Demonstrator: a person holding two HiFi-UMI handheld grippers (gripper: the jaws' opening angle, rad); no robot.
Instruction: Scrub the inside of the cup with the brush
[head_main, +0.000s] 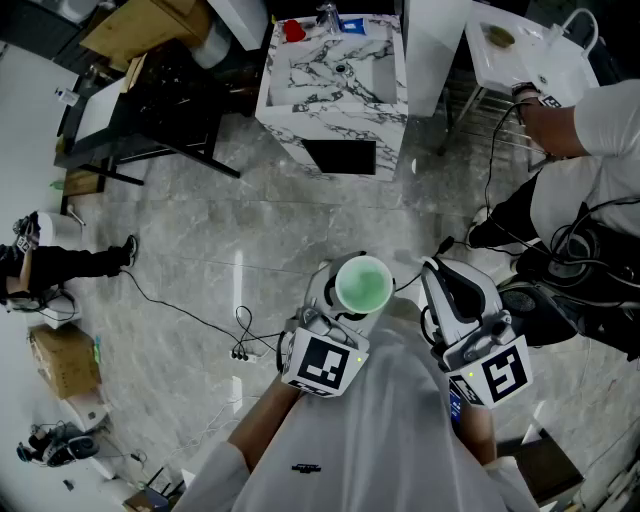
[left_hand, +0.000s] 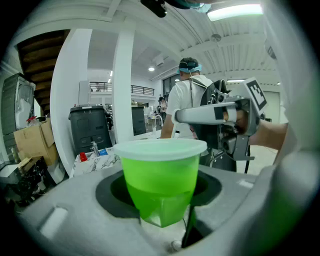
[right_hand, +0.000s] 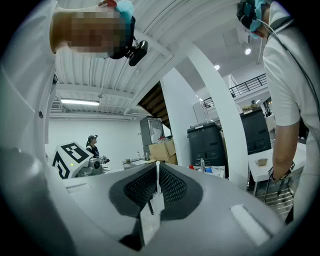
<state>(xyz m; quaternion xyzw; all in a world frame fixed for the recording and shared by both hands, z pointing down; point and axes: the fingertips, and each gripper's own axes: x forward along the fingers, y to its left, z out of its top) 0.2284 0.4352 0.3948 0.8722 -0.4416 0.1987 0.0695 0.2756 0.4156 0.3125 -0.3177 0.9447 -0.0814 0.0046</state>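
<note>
A translucent green cup (head_main: 362, 285) with a white rim is held upright, mouth up, above the floor. My left gripper (head_main: 345, 312) is shut on it; in the left gripper view the cup (left_hand: 160, 175) stands between the jaws and fills the middle. My right gripper (head_main: 447, 287) hangs just right of the cup, apart from it, and shows in the left gripper view as a white bar (left_hand: 215, 114). In the right gripper view its jaws are shut on a thin white piece (right_hand: 151, 217), seen edge-on, which looks like the brush's handle. The bristles are hidden.
A marble sink counter (head_main: 335, 75) stands ahead. Another person (head_main: 590, 130) works at a white table (head_main: 520, 50) at the right. Cables (head_main: 245, 335) lie on the grey floor at the left, with a cardboard box (head_main: 65, 360) further left.
</note>
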